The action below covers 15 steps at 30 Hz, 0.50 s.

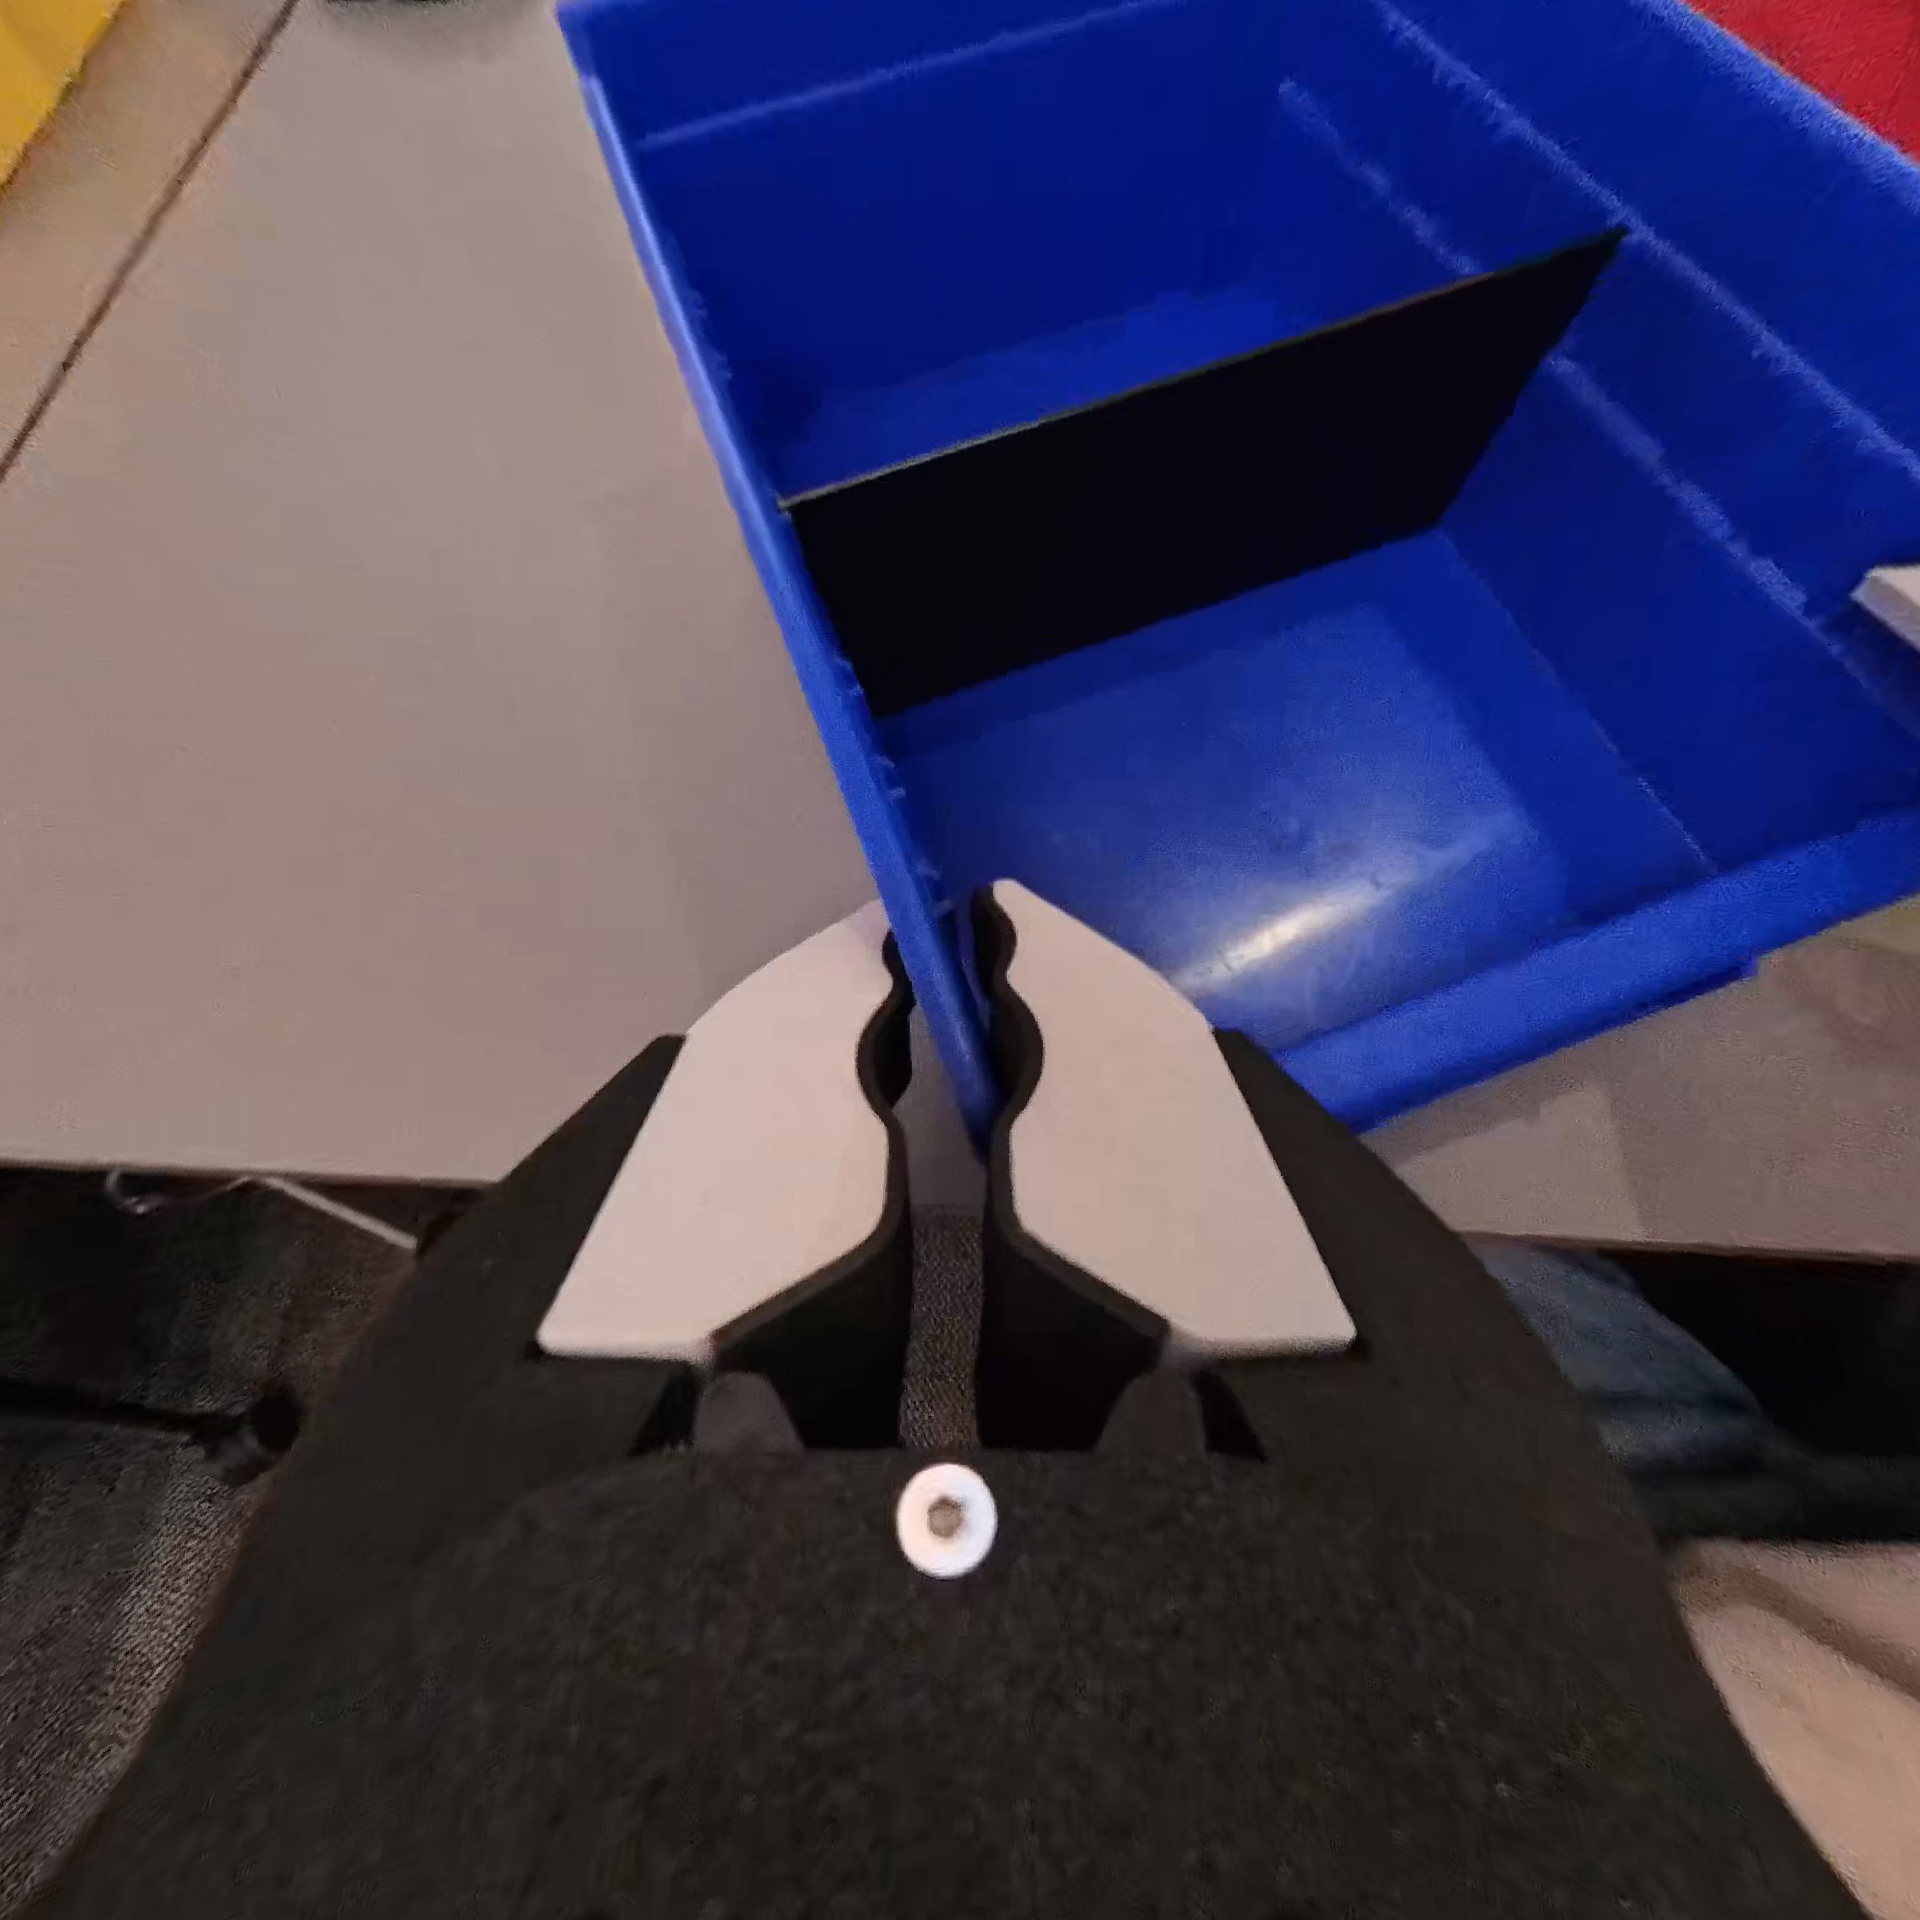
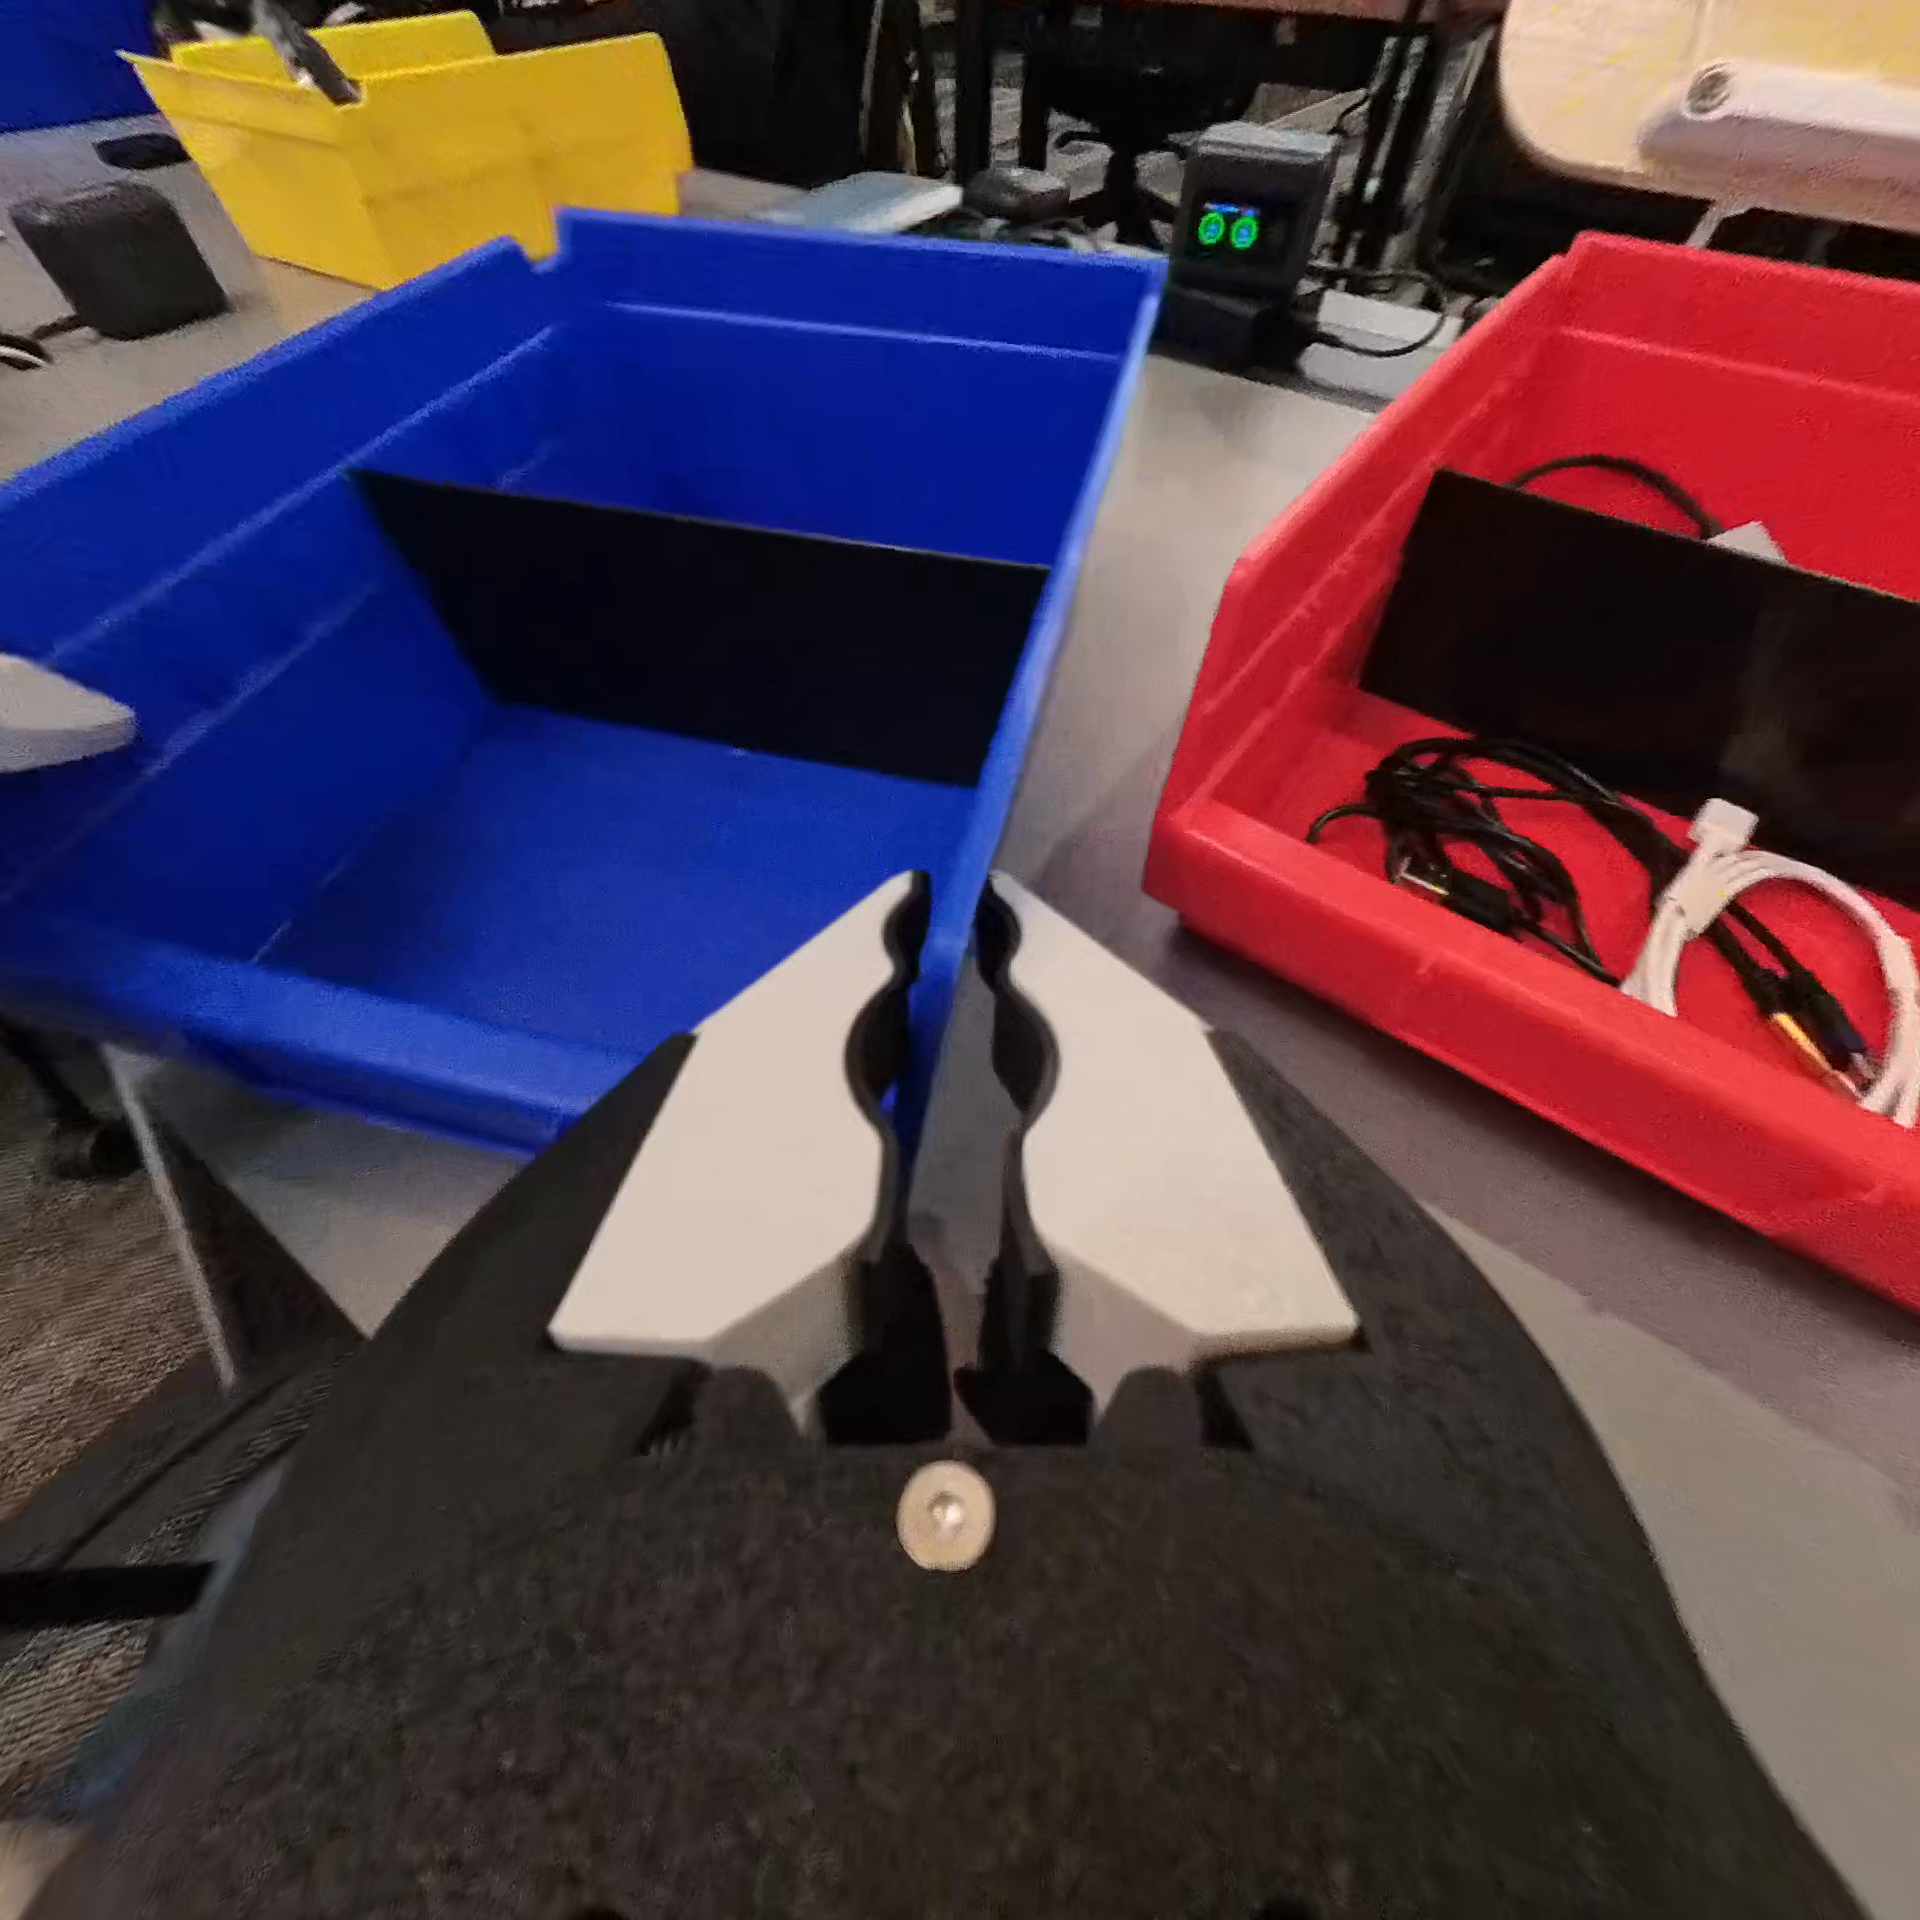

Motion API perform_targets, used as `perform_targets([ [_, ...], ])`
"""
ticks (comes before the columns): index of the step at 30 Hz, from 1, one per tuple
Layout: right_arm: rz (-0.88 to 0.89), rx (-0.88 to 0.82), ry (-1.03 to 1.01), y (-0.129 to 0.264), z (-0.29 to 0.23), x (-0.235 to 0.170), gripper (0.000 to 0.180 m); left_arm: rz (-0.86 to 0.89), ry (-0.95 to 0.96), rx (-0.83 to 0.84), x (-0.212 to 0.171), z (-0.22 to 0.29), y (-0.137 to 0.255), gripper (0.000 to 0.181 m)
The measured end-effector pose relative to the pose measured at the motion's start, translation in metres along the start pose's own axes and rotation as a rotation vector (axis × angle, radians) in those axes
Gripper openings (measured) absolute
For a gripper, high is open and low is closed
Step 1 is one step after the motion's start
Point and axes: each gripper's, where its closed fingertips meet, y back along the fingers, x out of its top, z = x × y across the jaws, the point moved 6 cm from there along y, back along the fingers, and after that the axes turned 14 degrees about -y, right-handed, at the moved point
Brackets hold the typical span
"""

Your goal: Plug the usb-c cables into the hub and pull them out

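Observation:
An empty blue bin point(image 1: 1039, 239) with a black divider point(image 1: 1195, 499) stands on the grey table. My left gripper point(image 1: 940, 935) is shut on the bin's left wall near the front corner. My right gripper point(image 2: 951, 904) is shut on the right wall of the same bin point(image 2: 779, 416). A red bin point(image 2: 1455, 1049) to the right holds tangled black cables point(image 2: 1475, 821) and a coiled white cable point(image 2: 1745, 883). A small grey piece point(image 2: 1754, 540) with a black cable shows behind the red bin's divider; I cannot tell if it is the hub.
A yellow bin point(image 2: 436, 156) stands behind the blue one. A dark device with green lights point(image 2: 1242, 229) and a black cylinder point(image 2: 114, 260) sit at the back. The table's front edge point(image 1: 260, 1158) runs just below the blue bin. Bare tabletop point(image 1: 364, 675) lies left of it. Some 20 centimetres of space lies between my two pairs of fingers.

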Motion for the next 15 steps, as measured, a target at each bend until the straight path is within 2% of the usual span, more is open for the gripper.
perform_targets([
  [2,0.018,-0.028,0.053,0.008,-0.001,0.003,0.006,0.044,0.023,0.083,-0.007,0.011,0.009,0.007],
  [4,0.112,-0.028,0.112,0.021,-0.004,0.015,0.005,0.110,0.030,0.168,-0.006,0.017,0.019,0.007],
  [7,0.283,-0.050,0.173,0.047,-0.007,0.047,0.004,0.287,0.048,0.240,0.021,0.025,0.041,0.007],
  [11,0.437,-0.095,0.193,0.088,0.020,0.106,0.004,0.448,-0.029,0.193,0.094,0.047,0.061,0.007],
  [15,0.543,-0.227,0.171,0.132,0.086,0.158,0.004,0.583,-0.132,0.087,0.181,0.101,0.056,0.009],
])
